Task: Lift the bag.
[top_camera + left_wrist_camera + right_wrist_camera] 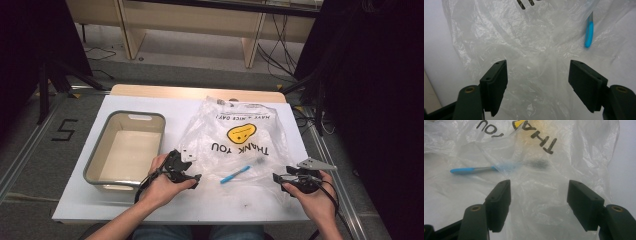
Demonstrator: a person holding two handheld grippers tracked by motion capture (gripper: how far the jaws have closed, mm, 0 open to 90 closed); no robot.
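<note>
Both jaw sets apart, nothing clamped: left gripper and right gripper flank clear plastic bag holding blue toothbrush.

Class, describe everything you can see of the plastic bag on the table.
The plastic bag is thin, clear, crinkled film printed with a yellow smiley and black THANK YOU lettering. It lies flat on the white table, right of the grey tub. A blue-handled toothbrush lies partly inside its near end. Both grippers sit at that near edge with open jaws.
</note>
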